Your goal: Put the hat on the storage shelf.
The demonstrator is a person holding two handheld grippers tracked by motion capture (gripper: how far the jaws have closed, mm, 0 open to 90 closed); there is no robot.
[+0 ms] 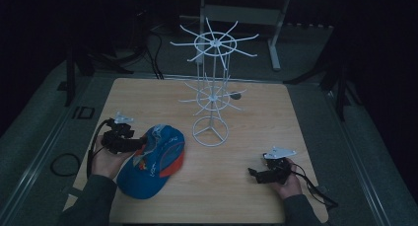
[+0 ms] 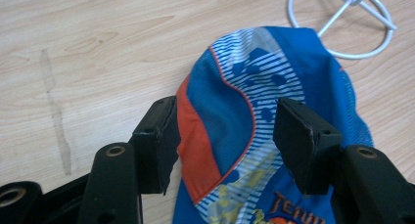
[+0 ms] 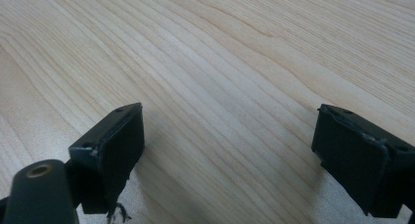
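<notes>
Left gripper (image 2: 222, 136) has its two black jaws spread around the back part of the cap (image 2: 264, 126), one jaw on each side of the fabric. In the left gripper view the jaw at 9 o'clock lies against the orange band, and the other jaw sits on the blue and striped panel at 3 o'clock. Whether the pads really press the cloth or just rest beside it, I cannot tell for sure; the jaws look half open with the cap between them.

From the high view, this gripper (image 1: 138, 143) meets the cap (image 1: 155, 162) at its 9 o'clock edge. The cap lies on the wooden table (image 1: 148, 95), near the front left part, with its crown toward 12 o'clock. The white wire stand (image 1: 212, 95) is just beside it at about 1 o'clock, the round base ring almost touching the cap.

Right gripper (image 1: 256, 174) rests at about 4 o'clock from the stand, well apart from the cap, jaws wide open over bare wood.

I judge the step is taking the cap to hang it on one arm of the stand. To do it well, close firmly on a thick seam, not on thin mesh, and lift straight up so that the cap does not catch the base ring.
</notes>
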